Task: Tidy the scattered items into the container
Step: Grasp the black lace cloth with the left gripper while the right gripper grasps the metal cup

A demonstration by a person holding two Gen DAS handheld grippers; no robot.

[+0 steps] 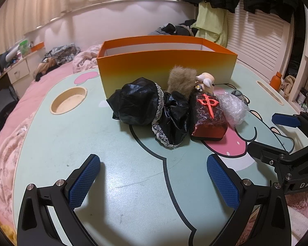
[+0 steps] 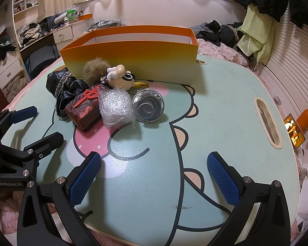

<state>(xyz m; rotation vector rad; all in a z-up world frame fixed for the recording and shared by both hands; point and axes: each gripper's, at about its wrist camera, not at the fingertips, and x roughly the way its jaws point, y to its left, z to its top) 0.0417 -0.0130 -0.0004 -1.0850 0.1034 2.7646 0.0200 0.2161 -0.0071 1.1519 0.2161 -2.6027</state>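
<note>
An open orange box stands at the back of the lap table. In front of it lie a black lace-trimmed cloth, a tan fur puff, a small figurine, a red block with a red character, a bubble-wrap wad and a shiny metal bowl on its side. My left gripper is open and empty, short of the pile. My right gripper is open and empty, short of the bowl.
The table has a round cup recess at the left and a slot at the right. It rests on a pink bed with clothes around. The right gripper shows in the left view; the left gripper shows in the right view.
</note>
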